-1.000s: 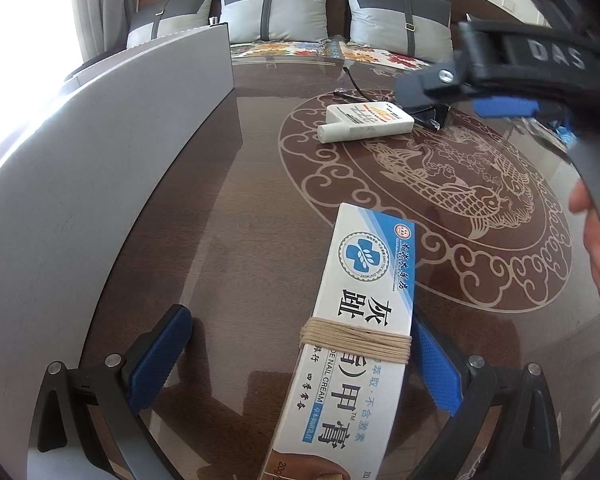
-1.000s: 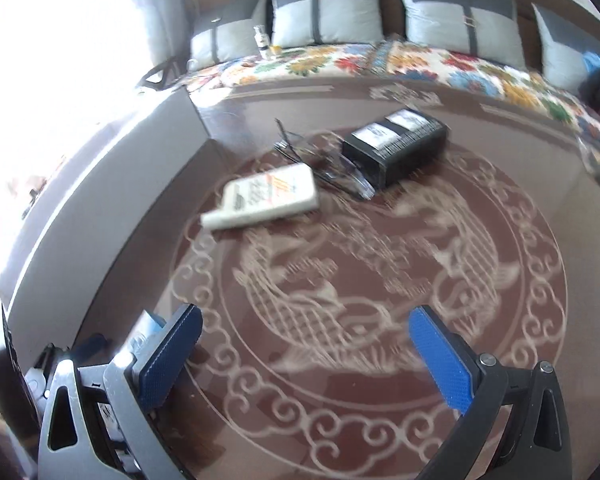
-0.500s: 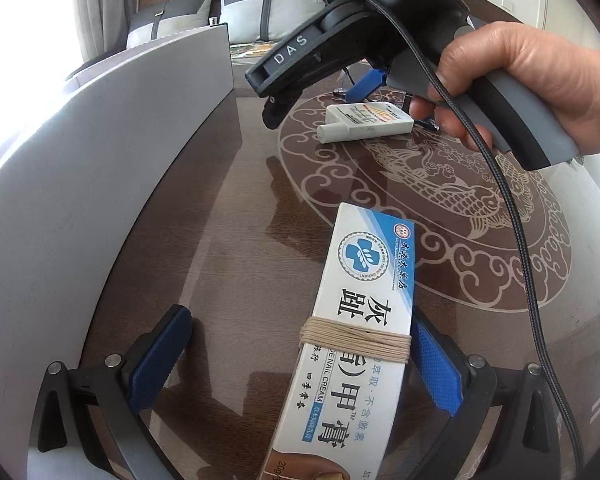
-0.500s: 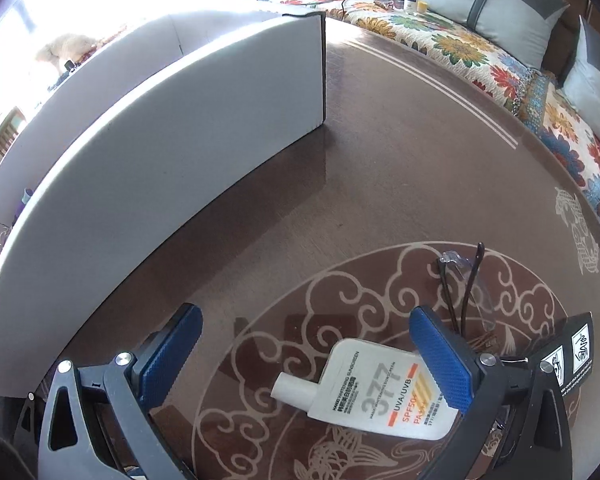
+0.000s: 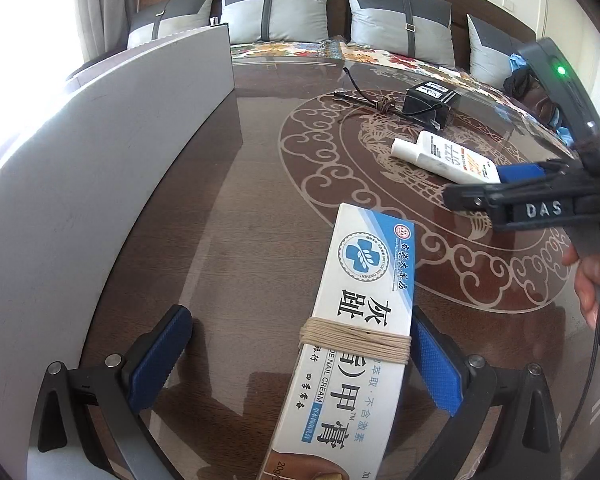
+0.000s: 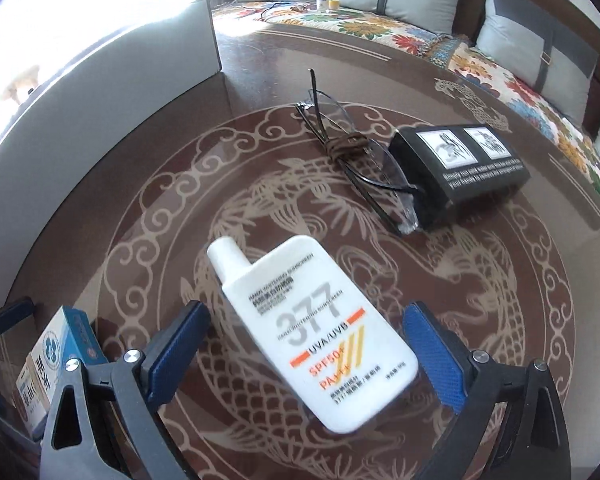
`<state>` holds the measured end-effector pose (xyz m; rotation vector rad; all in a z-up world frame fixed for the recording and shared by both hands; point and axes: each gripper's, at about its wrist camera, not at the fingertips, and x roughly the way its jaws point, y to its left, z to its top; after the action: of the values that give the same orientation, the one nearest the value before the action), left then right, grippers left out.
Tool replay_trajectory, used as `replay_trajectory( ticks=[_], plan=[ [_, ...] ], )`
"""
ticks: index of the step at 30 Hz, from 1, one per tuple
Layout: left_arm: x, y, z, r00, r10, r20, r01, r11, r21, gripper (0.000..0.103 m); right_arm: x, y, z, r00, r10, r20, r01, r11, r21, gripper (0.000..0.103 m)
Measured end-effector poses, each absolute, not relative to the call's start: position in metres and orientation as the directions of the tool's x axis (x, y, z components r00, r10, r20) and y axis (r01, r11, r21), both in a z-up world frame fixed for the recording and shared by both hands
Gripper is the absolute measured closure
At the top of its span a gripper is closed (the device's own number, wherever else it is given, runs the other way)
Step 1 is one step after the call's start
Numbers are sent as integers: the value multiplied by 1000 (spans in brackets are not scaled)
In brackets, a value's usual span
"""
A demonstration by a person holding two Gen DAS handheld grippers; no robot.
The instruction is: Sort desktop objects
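Left gripper (image 5: 296, 354) spread wide over the dark glass-topped table (image 5: 260, 208), blue pads apart, with a white-and-blue nail cream box (image 5: 360, 332) lying between them; box bound round its middle with pale twine (image 5: 356, 340), right edge just beside or against the right pad, well clear of the left pad, nothing clamped. Box angled from the near table edge toward the carved round medallion at the table's centre. Along the table's left edge, a tall grey panel (image 5: 100, 184), upright. Right gripper (image 6: 306, 354) likewise open, pads on either side of a white sunscreen bottle (image 6: 316, 332) lying flat on the medallion, cap pointing toward the far left; gaps visible between bottle and both pads, so no grip. Beyond the bottle, toward the far right of the table, folded glasses (image 6: 352, 160) with a brown cord knotted round them, one end touching a black box (image 6: 460, 168). In the left wrist view, right hand (image 5: 592, 280) at the right border, wrapped around the handle. Behind the far table edge, a sofa with grey cushions (image 5: 396, 20) and a floral cover.
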<state>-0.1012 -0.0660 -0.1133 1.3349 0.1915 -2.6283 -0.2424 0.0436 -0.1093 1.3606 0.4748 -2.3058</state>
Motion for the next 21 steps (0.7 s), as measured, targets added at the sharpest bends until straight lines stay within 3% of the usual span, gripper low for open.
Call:
replay_trajectory(
  ticks=[6,8,21],
  plan=[
    [-102,-66,-113,-578,-108,-809,224,-974,-30,0,-175,88,-105,-512,-113,-852,344,-935,-83,4],
    [-102,-66,-113,-578,-108,-809,224,-974,-30,0,-161,91,-106,-530,-110,-841,332,-939,-86,0],
    [-101,-66,-113,-578,-108,-809,224,-974,-30,0,-147,94,-109,-568,-134,-812,343,-936,-86,0]
  ],
)
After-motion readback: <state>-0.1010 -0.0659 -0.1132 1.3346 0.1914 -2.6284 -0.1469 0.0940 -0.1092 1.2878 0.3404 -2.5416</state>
